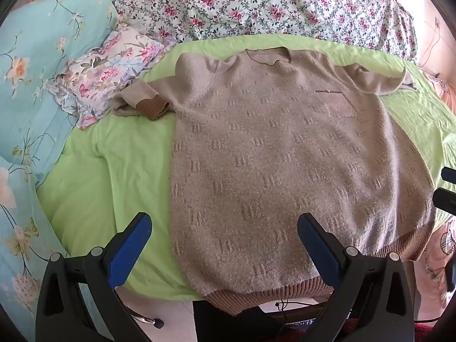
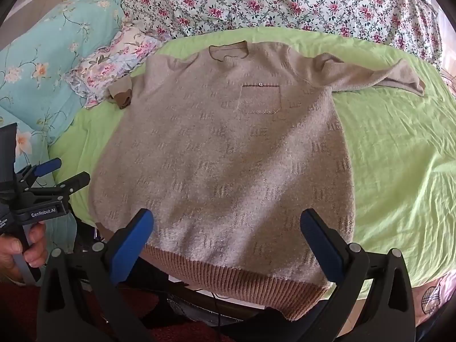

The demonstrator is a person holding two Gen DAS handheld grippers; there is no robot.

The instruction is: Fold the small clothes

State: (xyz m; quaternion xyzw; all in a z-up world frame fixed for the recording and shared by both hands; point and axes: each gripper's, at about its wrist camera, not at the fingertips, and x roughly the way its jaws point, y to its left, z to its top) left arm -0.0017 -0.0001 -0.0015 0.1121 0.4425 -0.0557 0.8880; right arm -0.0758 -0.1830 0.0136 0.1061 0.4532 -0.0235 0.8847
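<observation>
A beige knit sweater (image 1: 285, 156) with brown ribbed hem and cuffs lies flat, front up, on a green sheet (image 1: 108, 171); its hem hangs over the near edge. It also shows in the right wrist view (image 2: 228, 156), with a chest pocket (image 2: 259, 99). Its left sleeve (image 1: 142, 105) is bunched, its right sleeve (image 2: 379, 77) lies stretched out. My left gripper (image 1: 225, 242) is open and empty above the hem's left part. My right gripper (image 2: 228, 242) is open and empty above the hem's middle. The left gripper also shows in the right wrist view (image 2: 62, 173).
A rose-patterned quilt (image 1: 256, 2) lies behind the sweater. A turquoise floral duvet (image 1: 34, 85) and a small floral pillow (image 1: 108, 71) lie at the left. The green sheet (image 2: 399, 156) stretches to the right of the sweater. Floor and dark objects show below the bed edge.
</observation>
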